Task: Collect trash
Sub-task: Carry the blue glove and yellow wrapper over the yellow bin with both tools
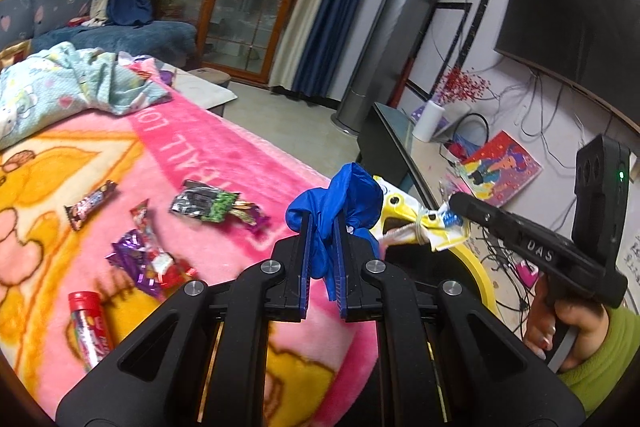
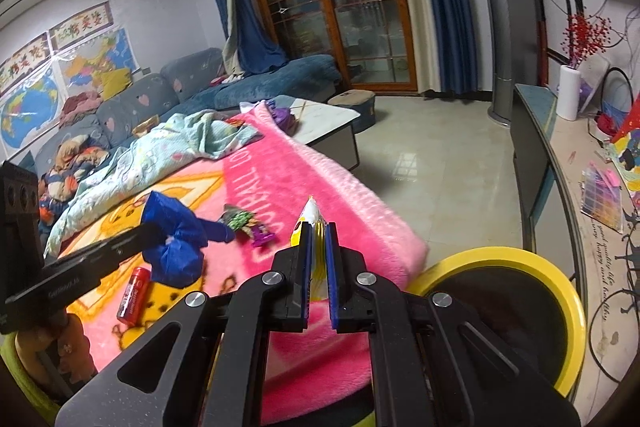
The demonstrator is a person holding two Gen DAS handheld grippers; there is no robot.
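My left gripper is shut on a crumpled blue plastic bag, held over the right edge of the pink blanket; from the right wrist view the same blue bag hangs at the left. My right gripper is shut on a yellow and white snack wrapper, also seen as the wrapper to the right of the bag. A yellow-rimmed bin stands on the floor just right of the bed. Loose wrappers, a chocolate bar, a green and black packet and a red tube lie on the blanket.
A crumpled light blue quilt covers the far end of the bed. A low TV cabinet with a white vase and clutter runs along the right wall. A tall grey air conditioner, sofa and tiled floor lie beyond.
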